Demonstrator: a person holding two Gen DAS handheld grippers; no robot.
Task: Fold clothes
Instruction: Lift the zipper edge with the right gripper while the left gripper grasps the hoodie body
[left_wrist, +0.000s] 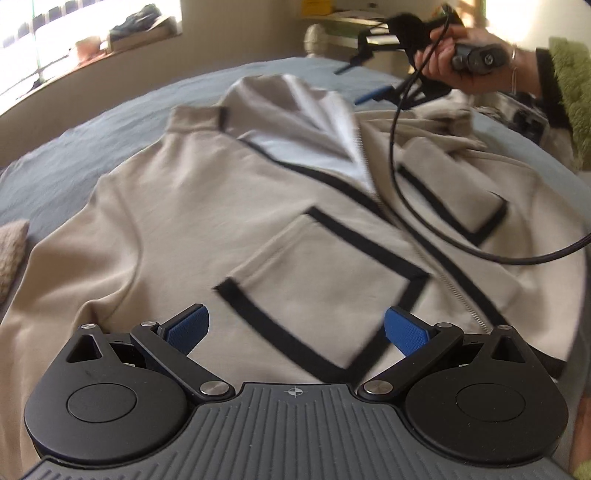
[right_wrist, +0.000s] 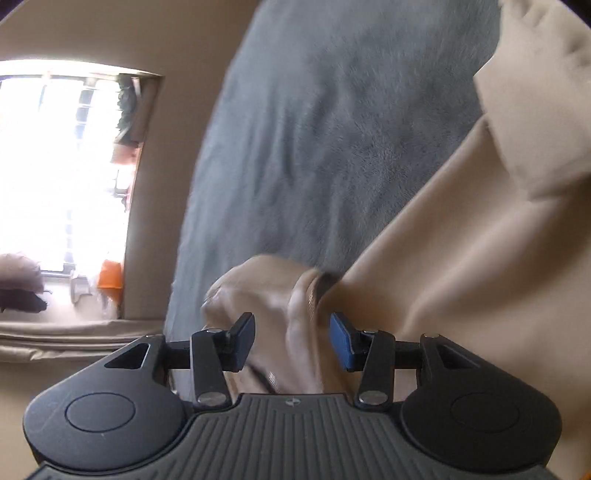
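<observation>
On a grey-blue bed cover (left_wrist: 74, 155) near a bright window (right_wrist: 62, 166), a beige jacket (left_wrist: 177, 221) lies beneath both spread-fingered tools, the left gripper (left_wrist: 295, 328) and the right gripper (right_wrist: 291, 339).

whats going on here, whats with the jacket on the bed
A person is starting to fold a beige jacket with black trim, spread front-up and unzipped at the top on a grey bedspread. The left tongs hover open above a chest pocket, gripping nothing. The right tongs, held in the person's hand at the jacket's far side, are open around a bunched fold of beige fabric, not yet clamped. No fold has been made.
</observation>
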